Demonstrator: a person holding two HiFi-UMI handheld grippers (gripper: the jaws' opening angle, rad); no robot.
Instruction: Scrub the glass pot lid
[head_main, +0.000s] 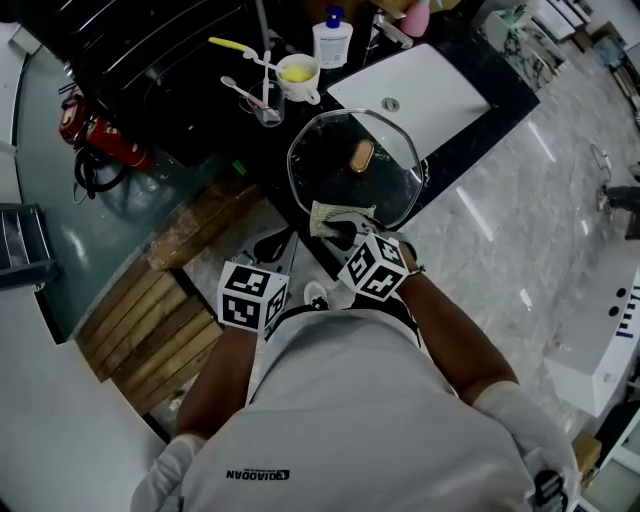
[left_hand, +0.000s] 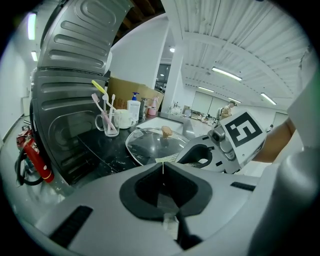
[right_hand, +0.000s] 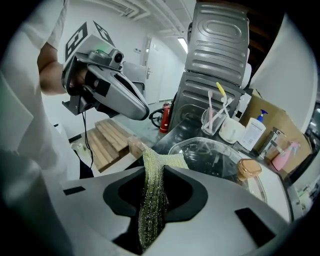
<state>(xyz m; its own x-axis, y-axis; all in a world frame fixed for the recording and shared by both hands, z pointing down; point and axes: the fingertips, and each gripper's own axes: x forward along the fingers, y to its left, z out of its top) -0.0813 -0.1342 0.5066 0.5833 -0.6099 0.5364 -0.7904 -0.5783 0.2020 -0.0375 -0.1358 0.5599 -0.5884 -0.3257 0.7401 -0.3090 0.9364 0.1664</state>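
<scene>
The glass pot lid (head_main: 352, 170) with its wooden knob (head_main: 361, 155) lies on the black counter (head_main: 200, 120). It also shows in the left gripper view, as the lid (left_hand: 152, 142), and in the right gripper view, as the lid (right_hand: 212, 155). My right gripper (head_main: 342, 228) is shut on a yellow-green mesh scrub cloth (right_hand: 154, 182), whose free end hangs at the lid's near rim. In the head view the cloth (head_main: 335, 215) rests at that rim. My left gripper (head_main: 283, 250) hovers just left of the lid, its jaws (left_hand: 162, 169) closed together with nothing between them.
Behind the lid stand a glass with toothbrushes (head_main: 265, 103), a white mug (head_main: 299, 78) and a soap bottle (head_main: 332, 40). A white basin (head_main: 420, 85) lies to the right. A fire extinguisher (head_main: 88, 130) and wooden pallets (head_main: 160, 320) sit on the floor at the left.
</scene>
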